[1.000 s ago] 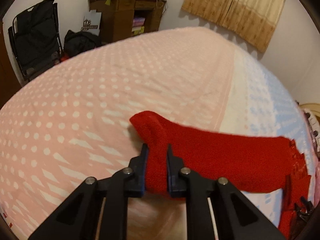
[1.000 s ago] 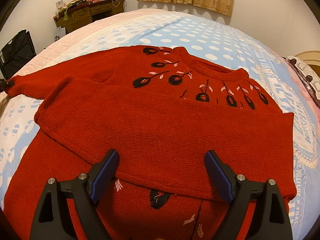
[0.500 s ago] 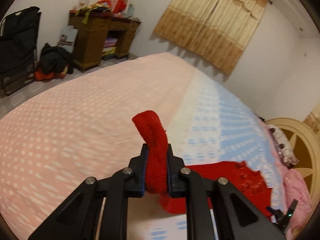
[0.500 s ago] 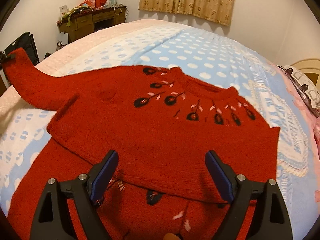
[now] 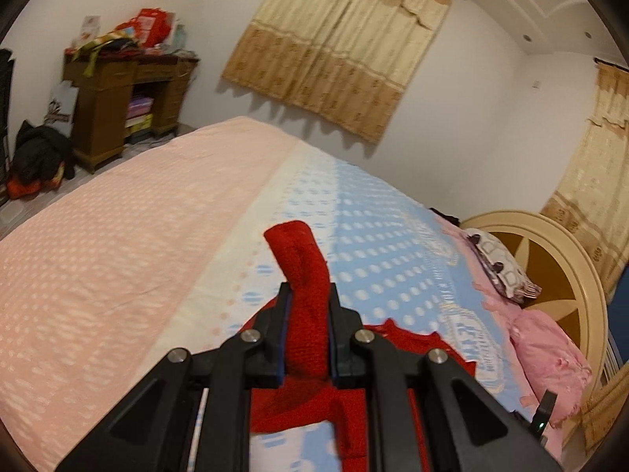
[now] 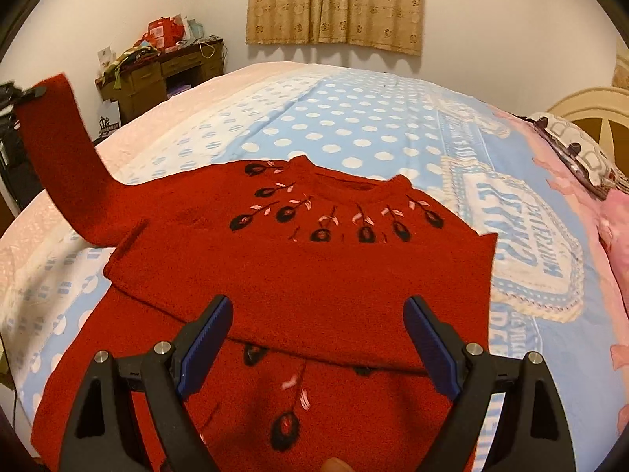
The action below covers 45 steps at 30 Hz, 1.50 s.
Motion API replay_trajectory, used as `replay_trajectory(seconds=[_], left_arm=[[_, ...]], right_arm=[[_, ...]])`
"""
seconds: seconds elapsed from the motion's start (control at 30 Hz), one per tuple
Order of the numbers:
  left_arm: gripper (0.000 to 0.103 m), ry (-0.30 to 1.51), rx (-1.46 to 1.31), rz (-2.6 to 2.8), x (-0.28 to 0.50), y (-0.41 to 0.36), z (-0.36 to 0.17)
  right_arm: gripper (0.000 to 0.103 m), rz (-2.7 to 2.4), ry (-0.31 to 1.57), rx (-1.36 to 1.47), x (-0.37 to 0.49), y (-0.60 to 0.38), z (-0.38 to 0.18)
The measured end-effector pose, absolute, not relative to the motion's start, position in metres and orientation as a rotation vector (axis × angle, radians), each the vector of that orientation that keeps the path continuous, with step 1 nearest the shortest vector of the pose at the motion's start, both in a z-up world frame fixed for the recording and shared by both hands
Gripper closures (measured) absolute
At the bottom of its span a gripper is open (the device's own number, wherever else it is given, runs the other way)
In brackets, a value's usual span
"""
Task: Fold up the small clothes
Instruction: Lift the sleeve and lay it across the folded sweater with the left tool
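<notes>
On the bed (image 6: 393, 118) lay the red sweater (image 6: 314, 267), one sleeve already folded across its body. Its other sleeve (image 5: 306, 299), pinched in the left gripper (image 5: 308, 334), hung raised, unfolded; the right gripper (image 6: 316, 338) hovered wide, empty.

Warm, yellowish indoor light is filling the room from overhead, leaving both views moderately bright but soft. The curtain (image 5: 346, 39) is casting scalloped shadows down the white wall (image 5: 471, 90) beneath its hem, so the light is coming from above. Fisheye distortion is bulging the bed (image 6: 354, 118) into a dome and bending the walls, with black vignetting closing in at every corner. Motion blur is smearing the left-wrist view, especially the bedspread dots, while the right-wrist view is staying sharper at the centre and softening toward the near edge, where the red sweater (image 6: 314, 267) is looking fuzzy
</notes>
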<state>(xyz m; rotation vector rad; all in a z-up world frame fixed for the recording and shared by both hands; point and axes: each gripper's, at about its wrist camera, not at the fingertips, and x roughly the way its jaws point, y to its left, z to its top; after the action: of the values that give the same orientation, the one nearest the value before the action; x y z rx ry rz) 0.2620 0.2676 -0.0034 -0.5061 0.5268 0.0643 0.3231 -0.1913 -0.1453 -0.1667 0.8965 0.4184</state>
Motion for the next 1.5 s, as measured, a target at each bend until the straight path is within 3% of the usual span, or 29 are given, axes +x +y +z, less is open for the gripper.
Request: replay_trajectory(seconds=[0.43, 0.77, 1.33, 1.4, 1.5], left_arm=[[0.087, 0.449, -0.456, -0.124, 0.296, 0.184, 0.05], [0.087, 0.461, -0.424, -0.235, 0.326, 0.104, 0.057], [0.087, 0.68, -0.191, -0.306, 0.374, -0.065, -0.05], [0.085, 0.7, -0.143, -0.298, 0.376, -0.08, -0.06], [0.068, 0.732, -0.104, -0.307, 0.377, -0.088, -0.068]], right_arm=[[0.014, 0.412, 0.866, -0.112, 0.297, -0.224, -0.132], [0.014, 0.395, 0.858, -0.085, 0.279, -0.245, -0.13], [0.014, 0.339, 0.9, -0.076, 0.249, -0.28, -0.139], [0.014, 0.334, 0.909, -0.077, 0.247, -0.283, -0.141], [0.014, 0.323, 0.924, -0.08, 0.246, -0.288, -0.145]])
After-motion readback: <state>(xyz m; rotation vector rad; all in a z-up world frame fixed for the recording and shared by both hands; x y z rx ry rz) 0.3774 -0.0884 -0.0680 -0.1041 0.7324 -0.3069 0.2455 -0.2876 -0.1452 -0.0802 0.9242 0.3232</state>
